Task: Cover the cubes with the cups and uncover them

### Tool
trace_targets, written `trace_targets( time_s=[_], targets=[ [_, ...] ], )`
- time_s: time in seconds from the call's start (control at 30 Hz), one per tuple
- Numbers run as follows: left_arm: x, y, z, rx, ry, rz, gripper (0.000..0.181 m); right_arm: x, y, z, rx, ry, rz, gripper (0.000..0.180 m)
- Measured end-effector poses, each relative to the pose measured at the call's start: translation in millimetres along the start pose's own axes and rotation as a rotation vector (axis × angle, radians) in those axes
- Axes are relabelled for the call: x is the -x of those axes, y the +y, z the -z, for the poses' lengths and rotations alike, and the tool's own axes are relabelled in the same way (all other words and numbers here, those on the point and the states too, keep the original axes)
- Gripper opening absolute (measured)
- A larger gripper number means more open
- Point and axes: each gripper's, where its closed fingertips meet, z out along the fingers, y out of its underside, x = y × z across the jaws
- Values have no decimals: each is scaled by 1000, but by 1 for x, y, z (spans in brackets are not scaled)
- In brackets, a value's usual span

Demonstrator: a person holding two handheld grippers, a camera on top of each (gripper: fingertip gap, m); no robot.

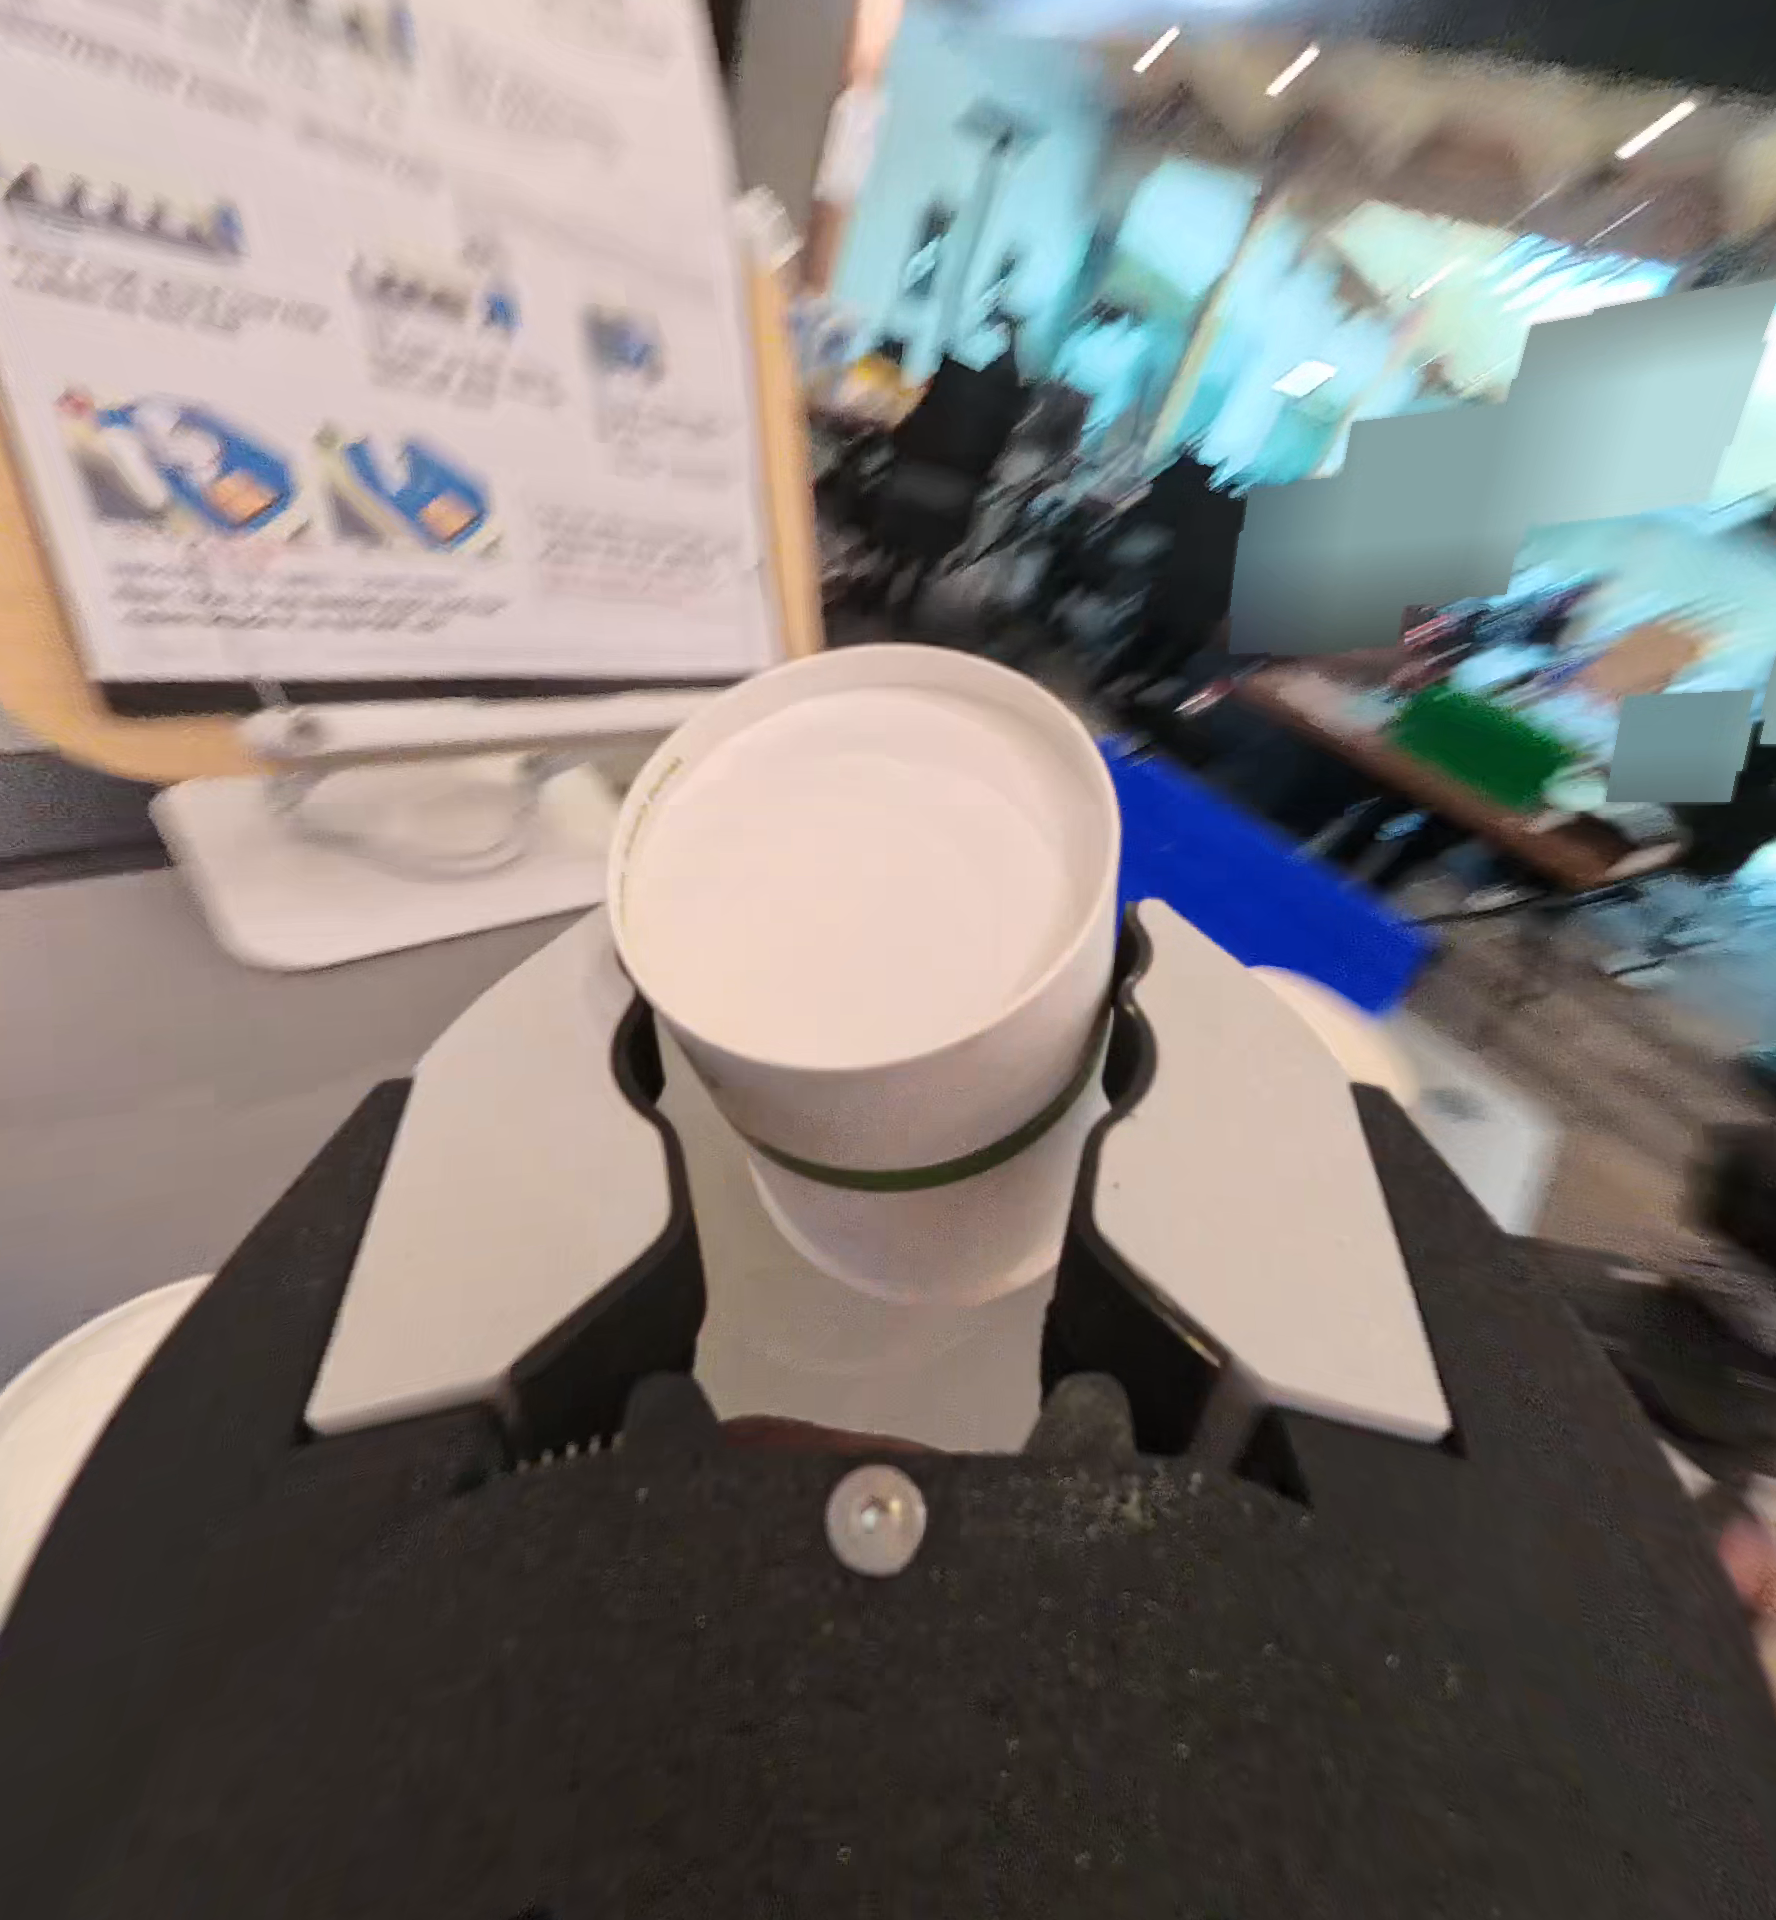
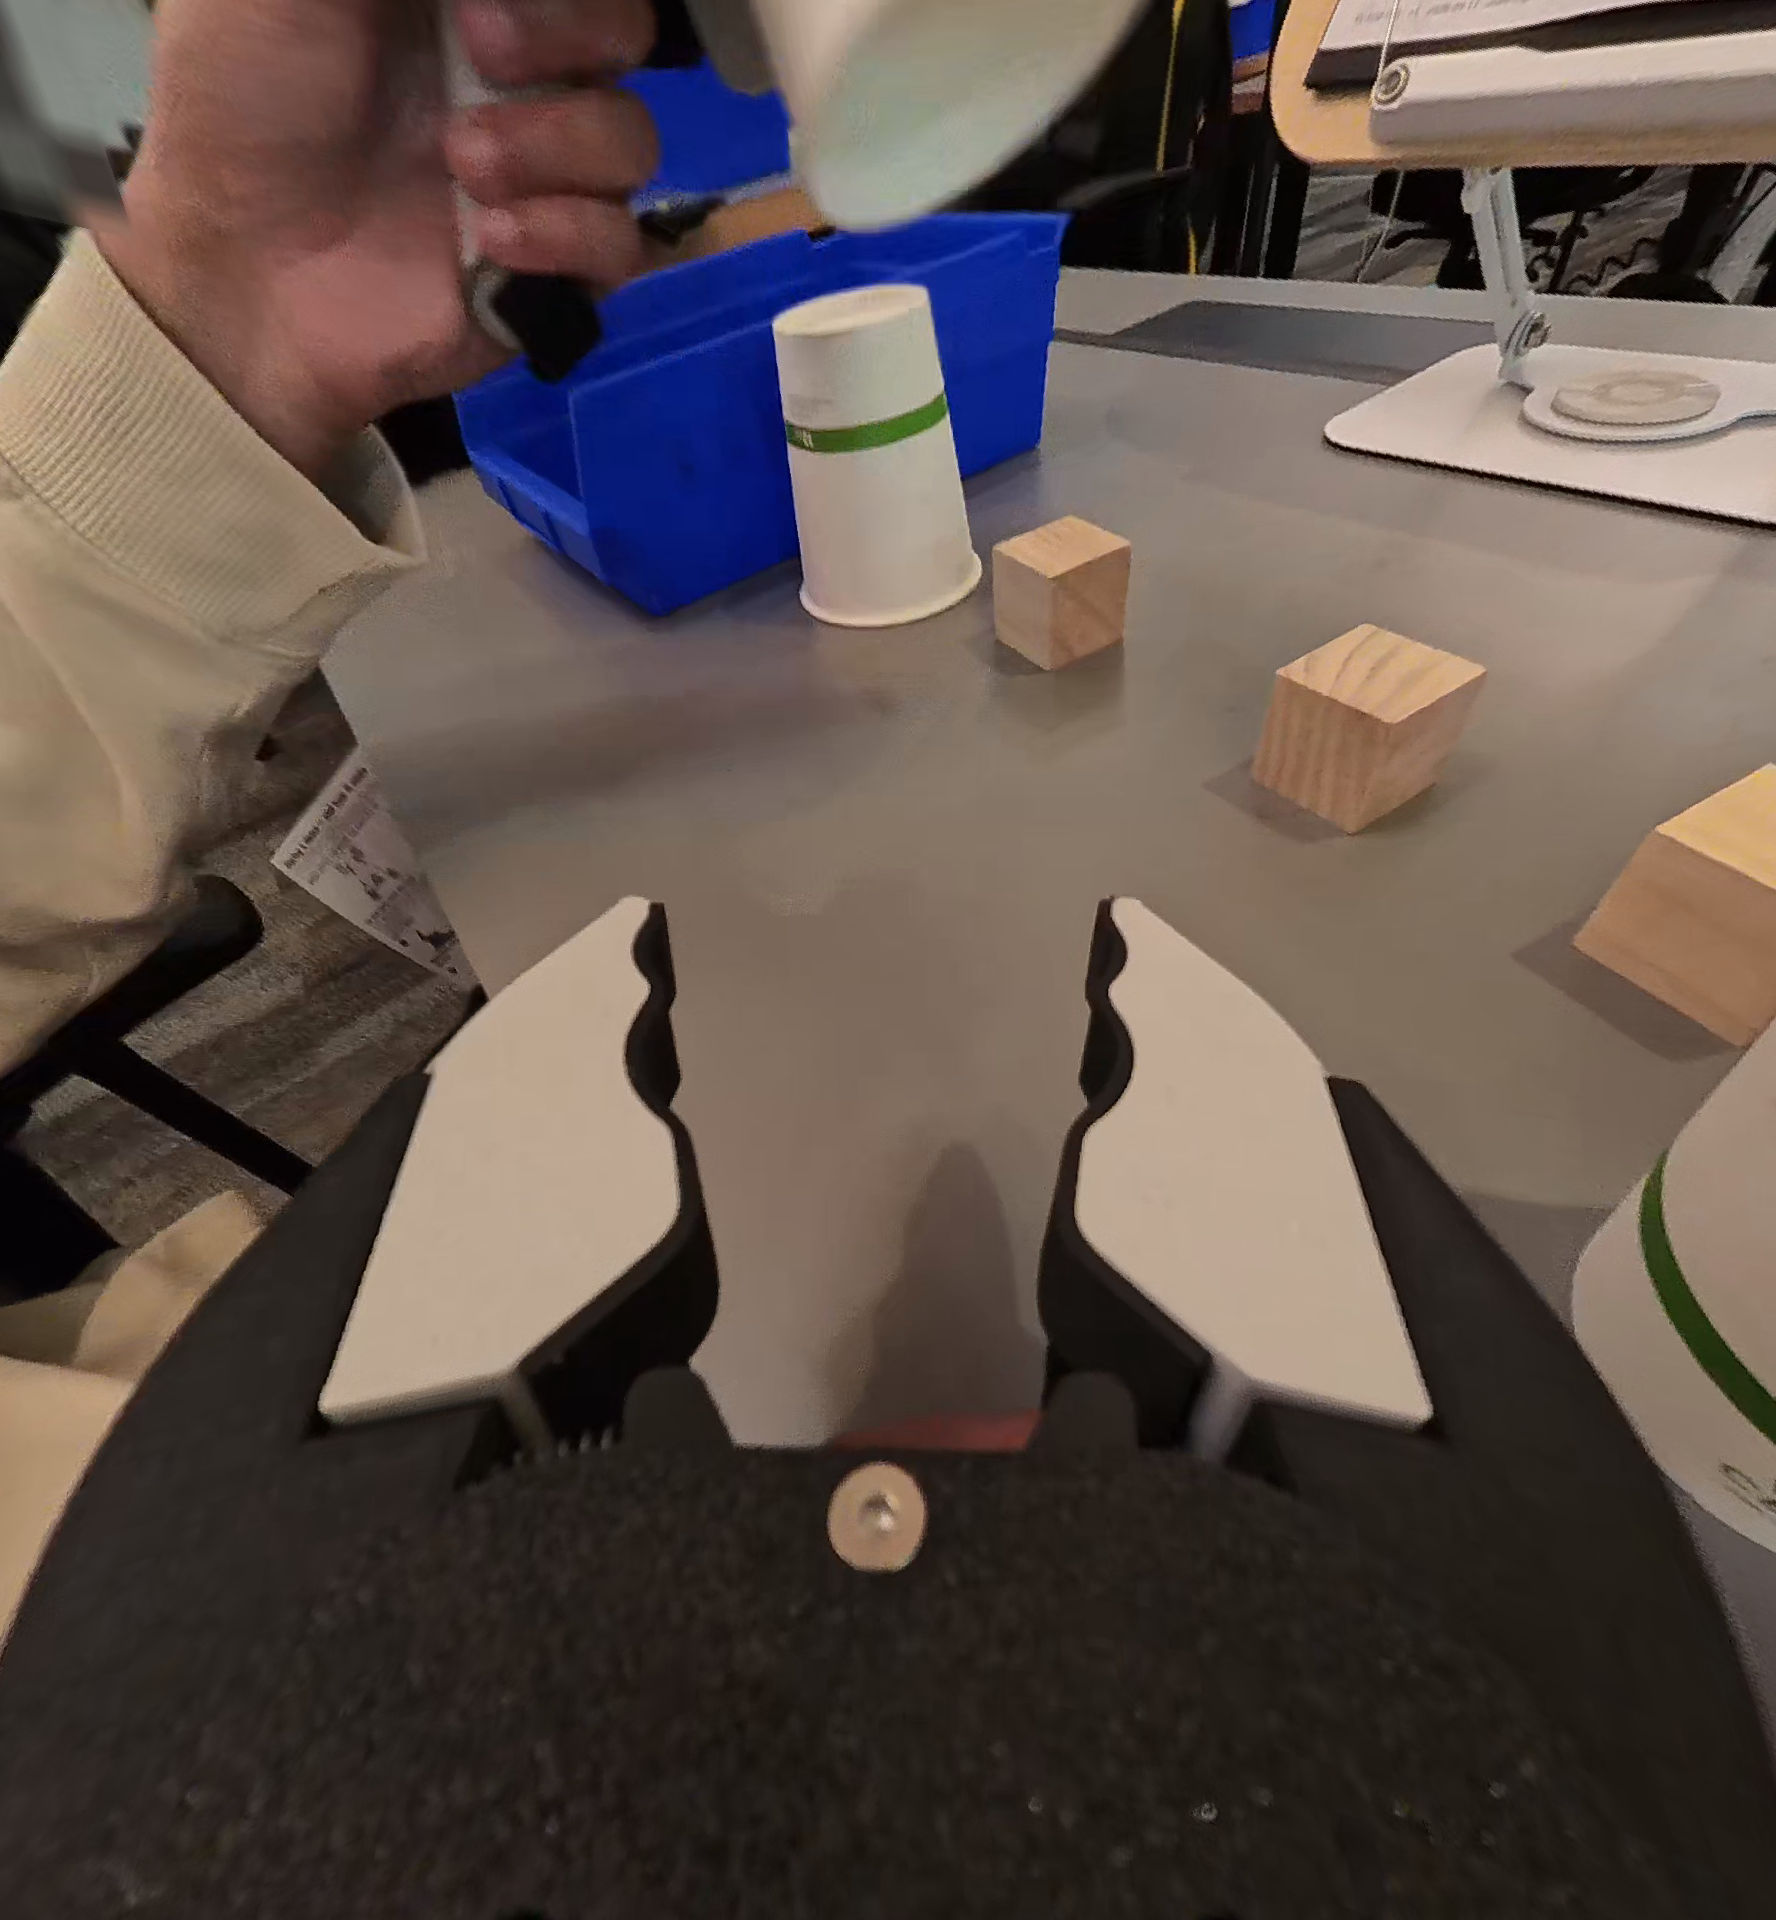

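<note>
My left gripper [image 1: 868,935] is shut on a white paper cup with a green band [image 1: 863,935], held upside down in the air with its base toward the camera. The same cup shows blurred at the top of the right wrist view [image 2: 915,104], above the table. My right gripper [image 2: 879,914] is open and empty, low over the grey table [image 2: 759,769]. Three wooden cubes stand uncovered: a far one [image 2: 1060,590], a middle one [image 2: 1367,725] and a near one [image 2: 1736,894]. An inverted cup [image 2: 879,468] stands beside the far cube. Another cup [image 2: 1736,1351] stands at the right edge.
A blue bin [image 2: 697,436] stands behind the inverted cup and shows in the left wrist view [image 1: 1258,883]. A white stand base [image 2: 1611,436] with a board sits at the back right. A person's hand and cream sleeve [image 2: 136,582] fill the left. Another cup [image 1: 53,1455] lies low left.
</note>
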Motion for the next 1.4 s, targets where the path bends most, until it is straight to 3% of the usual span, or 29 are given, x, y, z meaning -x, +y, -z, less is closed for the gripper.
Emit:
trace_targets(
  time_s=[0.1, 0.2, 0.3, 0.47, 0.67, 0.73, 0.77, 0.8, 0.9, 1.03, 1.13, 1.23, 1.3, 1.4],
  targets=[
    [-11, -22, 36, -115, 176, 129, 84, 2, -6, 1, -33, -23, -25, 76],
    [-13, -13, 52, -147, 294, 220, 84, 8, -16, -2, -98, -65, -59, 76],
    [-33, -6, 62, -233, 466, 284, 83, 33, -50, -5, -225, -286, -257, 70],
    [-83, 20, 61, -207, 608, 80, 83, 74, -109, -9, -304, -706, -654, 60],
    [-100, 20, 61, -275, 622, 22, 83, 87, -147, -17, -399, -962, -1005, 56],
    [-103, 25, 58, -267, 607, -7, 82, 84, -153, -17, -458, -990, -1051, 40],
    [-105, 29, 56, -258, 602, -22, 83, 82, -154, -16, -486, -999, -1057, 20],
    [-106, 29, 57, -261, 602, -16, 83, 78, -152, -18, -495, -975, -1058, 5],
    [-105, 38, 56, -210, 573, -5, 82, 74, -146, -18, -494, -927, -1001, 3],
    [-102, 52, 70, -116, 542, 28, 97, 65, -139, -13, -477, -818, -894, 0],
    [-67, 82, 72, 0, 263, -37, 90, 51, -132, -3, -443, -647, -717, 0],
    [-5, 111, 84, 84, -191, -93, 80, 25, -119, -1, -363, -372, -474, 0],
    [6, 125, 89, 141, -288, -114, 78, 8, -117, 1, -335, -243, -346, 0],
    [8, 132, 88, 166, -319, -141, 76, -3, -116, 3, -301, -185, -282, 0]
  ],
)
